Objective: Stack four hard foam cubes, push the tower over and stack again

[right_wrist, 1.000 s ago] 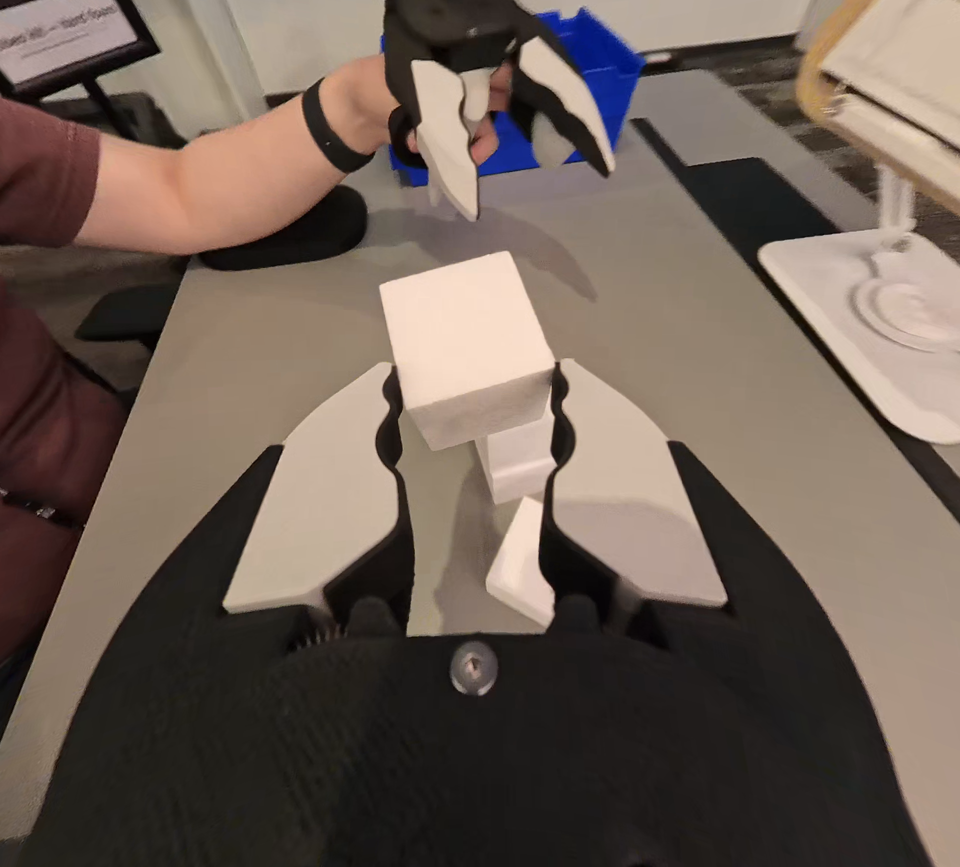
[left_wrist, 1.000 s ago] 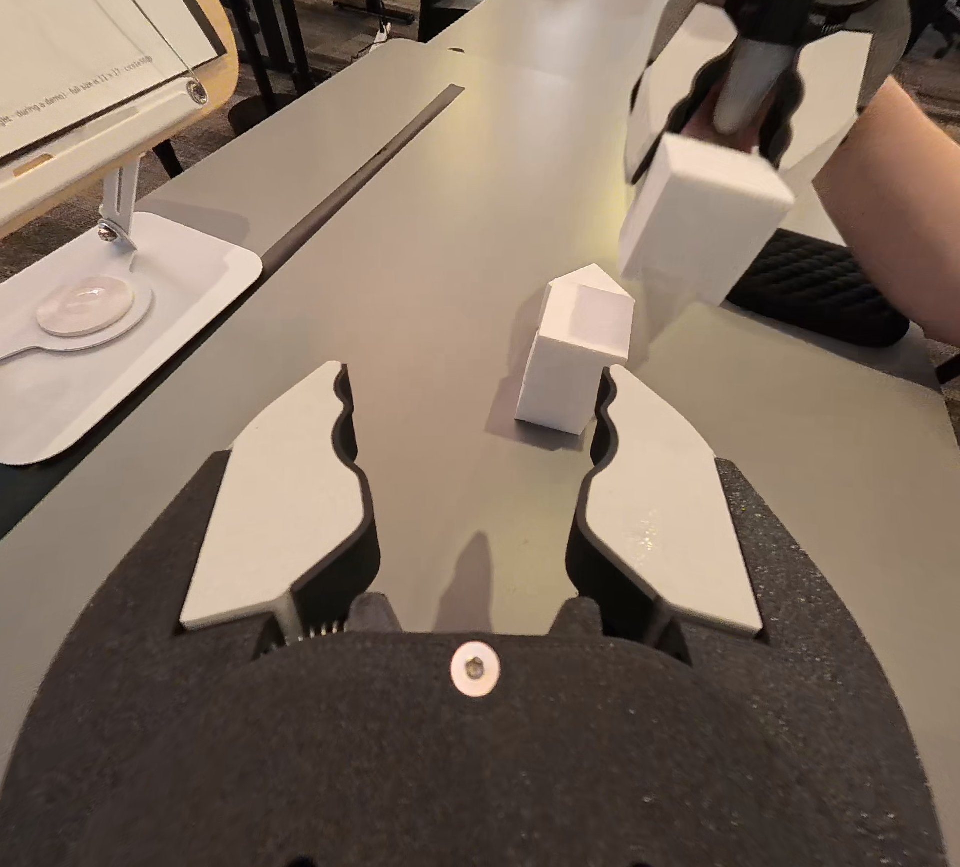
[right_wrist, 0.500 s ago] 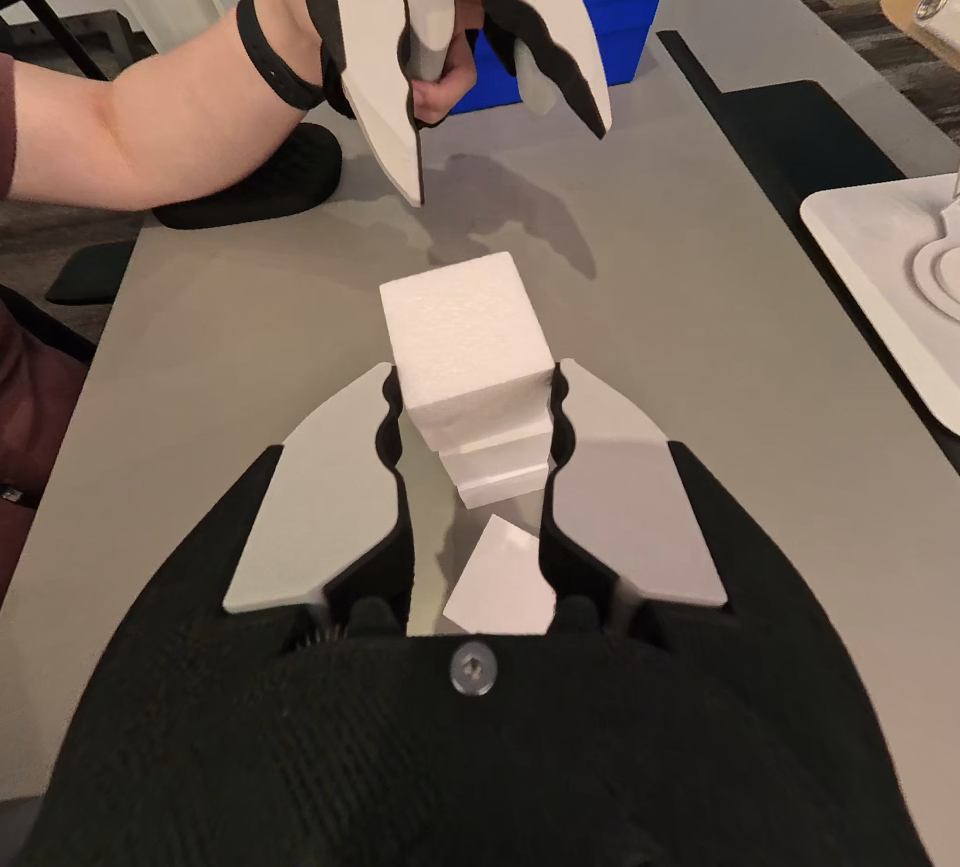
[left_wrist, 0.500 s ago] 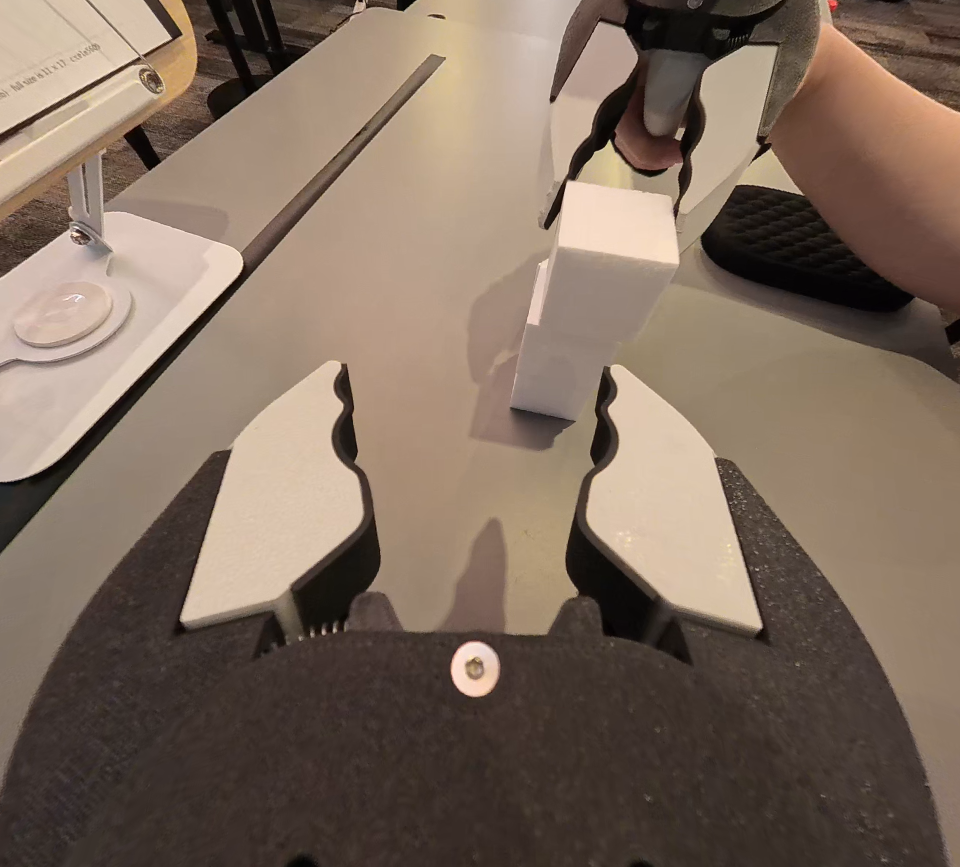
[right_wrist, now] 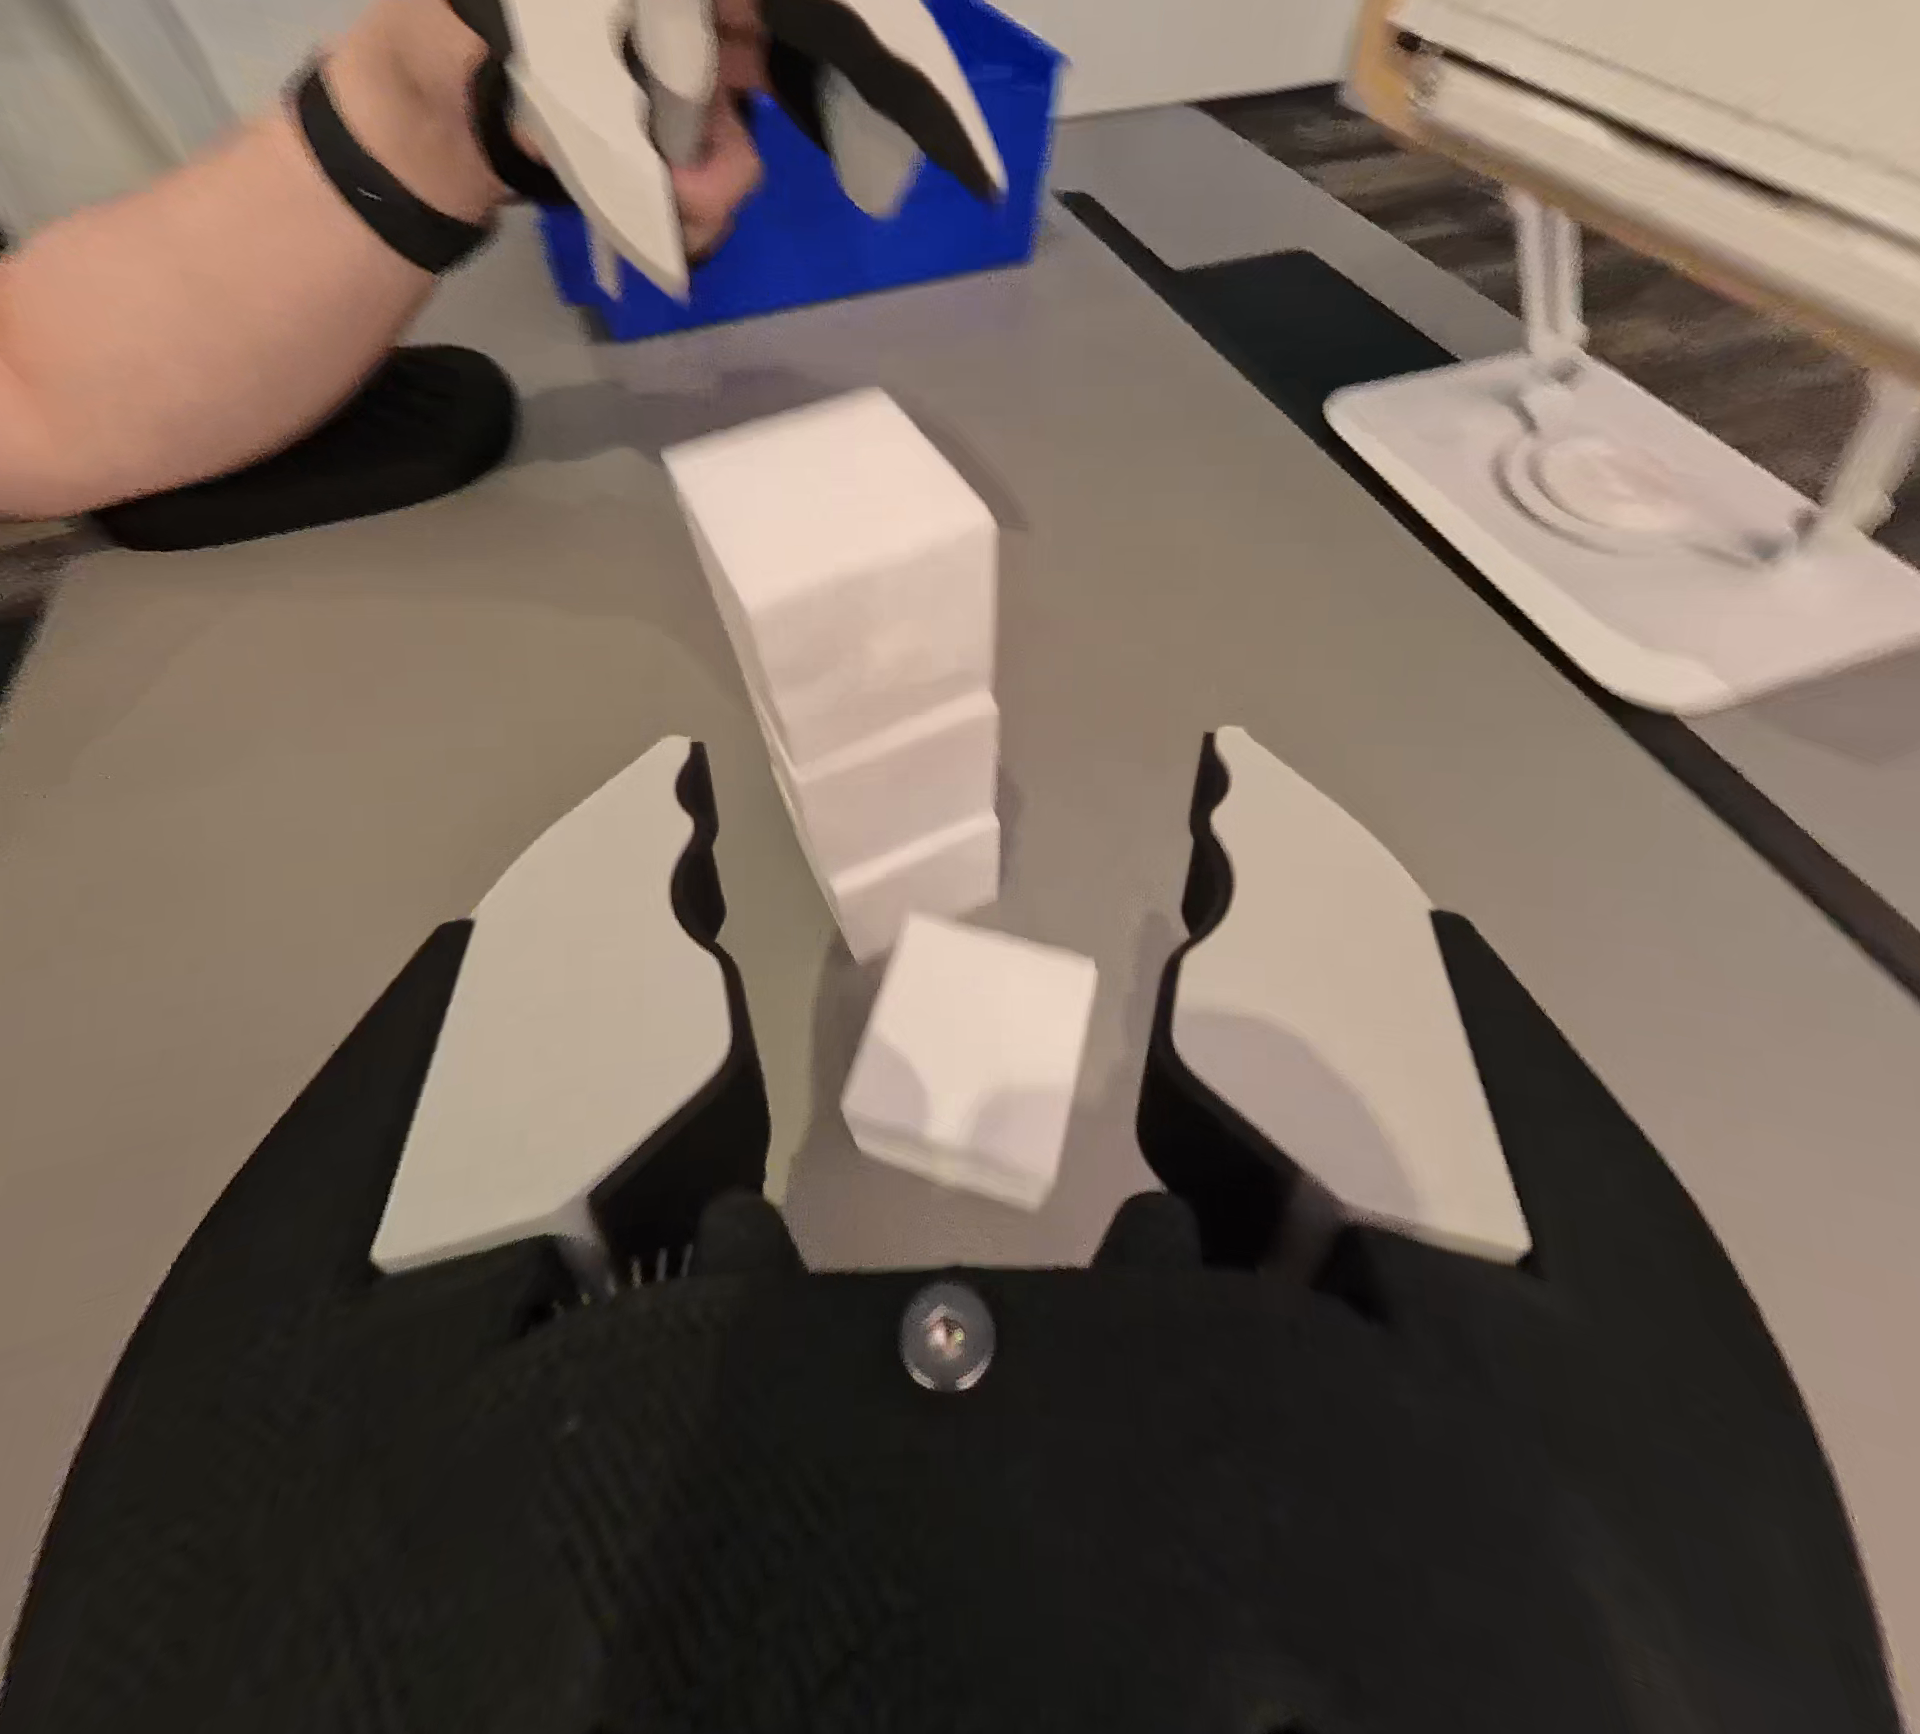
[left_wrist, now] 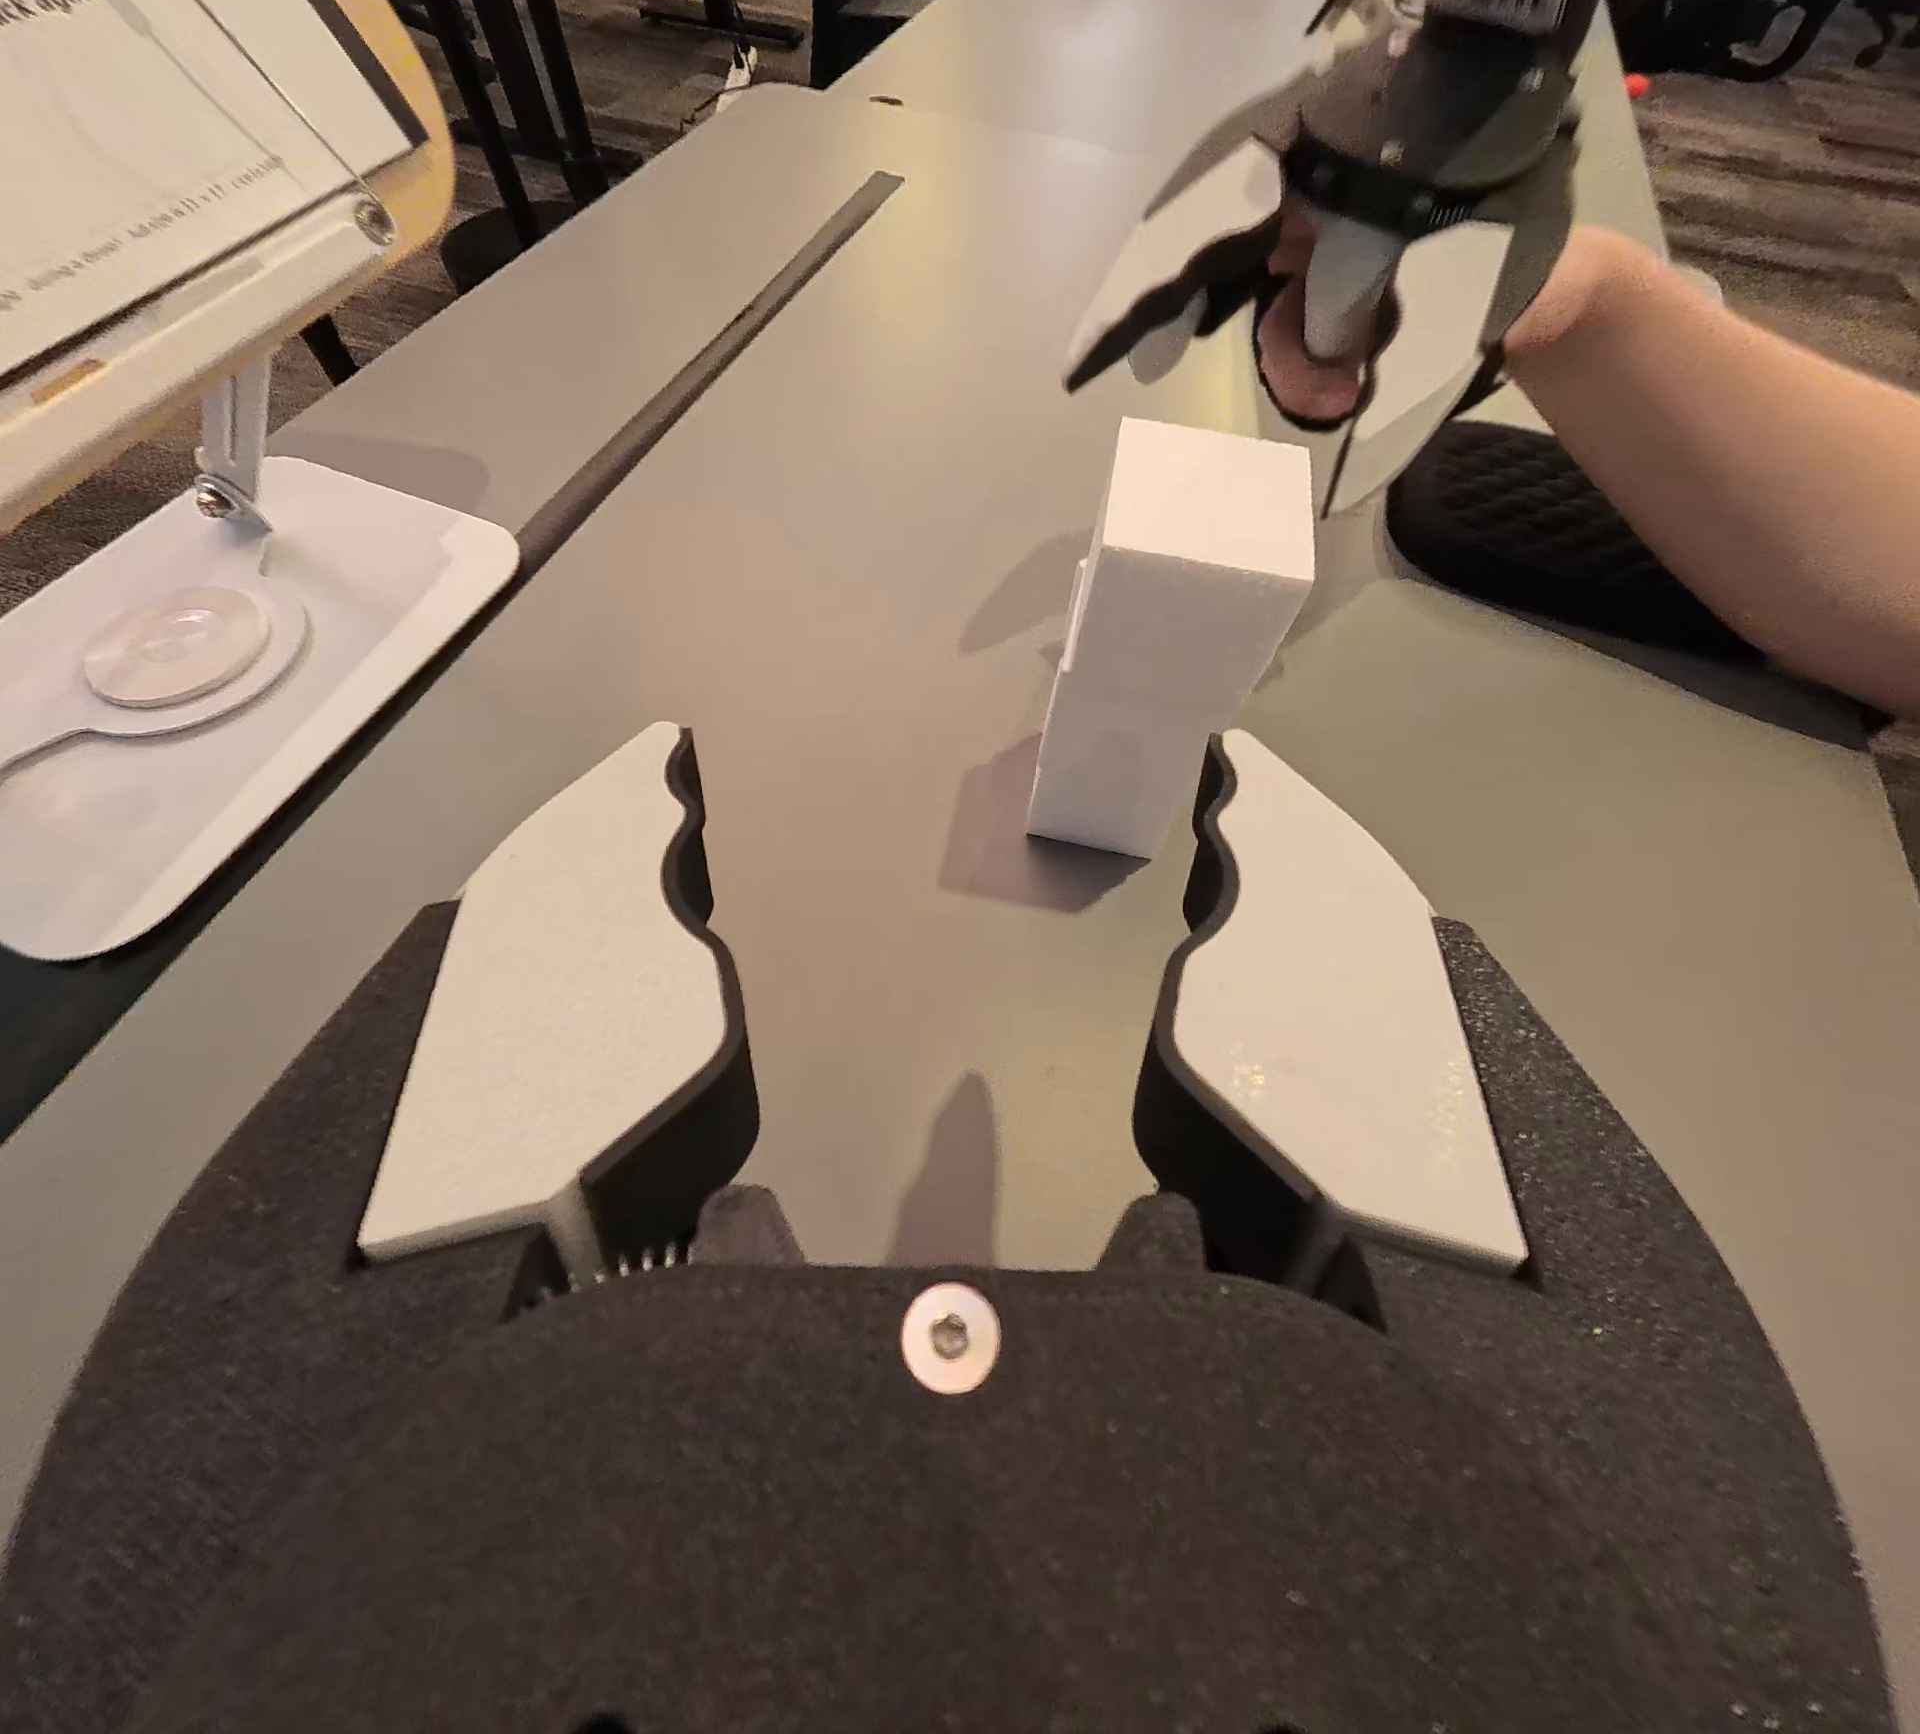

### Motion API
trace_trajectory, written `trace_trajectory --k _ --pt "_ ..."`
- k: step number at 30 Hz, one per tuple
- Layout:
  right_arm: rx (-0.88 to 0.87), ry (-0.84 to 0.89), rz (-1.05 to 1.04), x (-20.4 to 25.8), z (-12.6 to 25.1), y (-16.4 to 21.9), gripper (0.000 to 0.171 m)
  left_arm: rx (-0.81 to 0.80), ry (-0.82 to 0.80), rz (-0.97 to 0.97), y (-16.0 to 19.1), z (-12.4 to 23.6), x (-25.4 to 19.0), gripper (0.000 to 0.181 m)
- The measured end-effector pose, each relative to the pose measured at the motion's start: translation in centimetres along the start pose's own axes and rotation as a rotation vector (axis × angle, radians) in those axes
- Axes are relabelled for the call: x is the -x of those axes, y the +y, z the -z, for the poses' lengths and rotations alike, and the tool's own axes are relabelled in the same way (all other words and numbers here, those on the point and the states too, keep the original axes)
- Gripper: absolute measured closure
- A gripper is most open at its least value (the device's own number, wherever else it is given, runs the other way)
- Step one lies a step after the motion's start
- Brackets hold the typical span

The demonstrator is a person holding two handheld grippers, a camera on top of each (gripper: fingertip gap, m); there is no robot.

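Smooth grey desk [left_wrist: 852, 541] runs ahead of me, matte and bare around the work, with dark patterned carpet and black chair legs beyond its far edge. On it stands a tower [right_wrist: 862, 645] of three white hard foam cubes, sharp-edged and faintly grainy, the layers slightly offset from one another. A fourth cube [right_wrist: 971, 1061] lies on the desk just beside the tower's foot, turned at an angle.

My left gripper [left_wrist: 951, 863] is spread wide with nothing between its flat pale fingers, whose inner edges are wavy black; its body is coarse black foam-like material. The tower stands just past its right fingertip. My right gripper [right_wrist: 951, 863] is also spread apart and empty, held above the loose cube, which shows between its fingers.

A white stand [left_wrist: 208, 676] with a rounded base plate carries a wood-edged board holding a printed sheet, off to one side of the desk. A blue plastic bin [right_wrist: 831, 250] sits at the desk's end, and a black quilted pad [left_wrist: 1538, 541] lies under my forearm.
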State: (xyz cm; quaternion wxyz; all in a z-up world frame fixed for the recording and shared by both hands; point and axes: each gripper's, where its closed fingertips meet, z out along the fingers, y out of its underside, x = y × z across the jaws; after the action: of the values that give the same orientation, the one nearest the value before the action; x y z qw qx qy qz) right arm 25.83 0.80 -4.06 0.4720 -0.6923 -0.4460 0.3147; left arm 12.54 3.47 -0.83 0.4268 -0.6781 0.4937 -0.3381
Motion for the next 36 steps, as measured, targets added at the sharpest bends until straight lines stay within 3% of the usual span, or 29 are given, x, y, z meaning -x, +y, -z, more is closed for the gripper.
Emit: trace_trajectory --k 7,13,21,24,29,32,36 --pt "0.112 0.177 -0.152 -1.9 1.6 6.5 0.081 -0.054 -0.003 0.028 -0.9 1.4 0.5 0.092" --pt "0.205 0.227 -0.15 -1.6 0.6 8.5 0.085 -0.057 -0.004 0.021 -1.1 1.7 0.3 0.092" --pt "0.348 0.217 -0.164 -1.5 -0.6 11.0 0.111 -0.044 -0.001 0.009 -0.9 1.6 0.1 0.091" --pt "0.337 0.199 -0.177 -1.3 -0.4 10.8 0.112 -0.054 -0.001 0.012 -1.1 1.9 0.2 0.091" --pt "0.229 0.223 -0.161 -2.1 2.3 7.2 0.112 -0.08 -0.009 0.019 -1.6 2.8 0.6 0.092" --pt "0.06 0.163 -0.12 -1.7 4.1 0.6 0.112 -0.097 -0.013 0.025 -1.8 3.4 0.9 0.093" --pt "-0.063 -0.079 -0.016 2.1 3.6 -7.4 0.112 -0.093 -0.011 0.033 -1.6 3.5 1.1 0.093"
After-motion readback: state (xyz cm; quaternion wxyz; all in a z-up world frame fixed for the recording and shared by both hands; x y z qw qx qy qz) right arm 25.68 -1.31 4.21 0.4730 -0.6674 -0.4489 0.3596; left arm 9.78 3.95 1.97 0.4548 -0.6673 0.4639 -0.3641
